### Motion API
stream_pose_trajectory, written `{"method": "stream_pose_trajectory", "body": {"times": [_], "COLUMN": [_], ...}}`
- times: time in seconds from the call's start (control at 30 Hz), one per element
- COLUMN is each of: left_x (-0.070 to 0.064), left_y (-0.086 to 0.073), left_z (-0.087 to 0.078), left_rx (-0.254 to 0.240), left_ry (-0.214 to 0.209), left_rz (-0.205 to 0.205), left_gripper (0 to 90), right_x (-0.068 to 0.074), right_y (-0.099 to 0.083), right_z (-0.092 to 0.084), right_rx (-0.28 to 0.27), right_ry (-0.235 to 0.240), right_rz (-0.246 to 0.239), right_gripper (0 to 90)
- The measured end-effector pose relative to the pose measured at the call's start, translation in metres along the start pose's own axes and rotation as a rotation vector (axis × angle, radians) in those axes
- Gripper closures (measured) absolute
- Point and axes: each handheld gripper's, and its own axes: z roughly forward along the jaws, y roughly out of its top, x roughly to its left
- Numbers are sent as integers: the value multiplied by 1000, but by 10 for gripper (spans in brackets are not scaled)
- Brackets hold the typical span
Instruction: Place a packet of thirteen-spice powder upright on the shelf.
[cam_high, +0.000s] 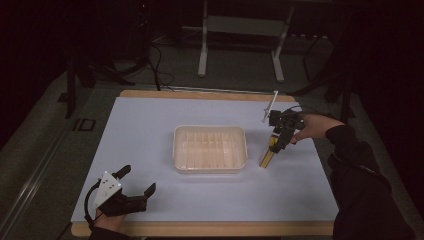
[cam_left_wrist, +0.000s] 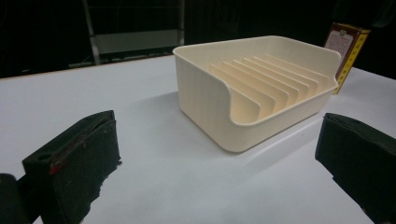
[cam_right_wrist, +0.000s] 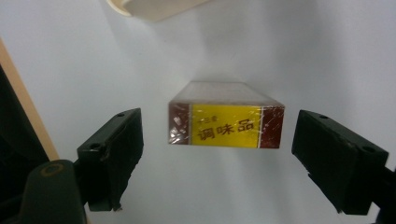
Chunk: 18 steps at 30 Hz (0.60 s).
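A flat box (cam_high: 267, 157) with a yellow label and brown ends lies on the white mat just right of a cream ribbed tray (cam_high: 210, 128). My right gripper (cam_high: 278, 140) hangs over the box's far end, pointing down. In the right gripper view the box (cam_right_wrist: 226, 123) sits between the jaws of my right gripper (cam_right_wrist: 226, 161), with a gap on each side, so it is open. My left gripper (cam_high: 138, 180) rests open near the front left corner. In its own view the left gripper (cam_left_wrist: 215, 163) faces the tray (cam_left_wrist: 210, 107), with nothing between the jaws and the box (cam_left_wrist: 348, 46) behind.
The white mat (cam_high: 150, 130) covers a wooden table whose edge (cam_high: 200, 229) runs along the front. A metal stand (cam_high: 240, 30) and cables (cam_high: 155, 65) lie on the floor beyond the far edge. A corner of the tray (cam_right_wrist: 149, 7) shows just past the box.
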Motion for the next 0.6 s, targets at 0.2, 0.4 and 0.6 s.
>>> {"method": "stream_pose_trajectory", "body": {"times": [0.2, 0.4, 0.6], "left_x": [-1, -2, -2], "left_y": [0, 0, 0], "left_z": [0, 1, 1], "left_rx": [1, 3, 7], "left_ry": [1, -4, -4], "left_rz": [1, 3, -1], "left_gripper": [0, 0, 0], "right_x": [-6, -10, -12], "right_y": [2, 5, 5], "right_z": [9, 18, 25], "right_rx": [10, 33, 58], "right_ry": [12, 28, 48], "right_rz": [-1, 14, 15], "right_gripper": [187, 198, 228]}}
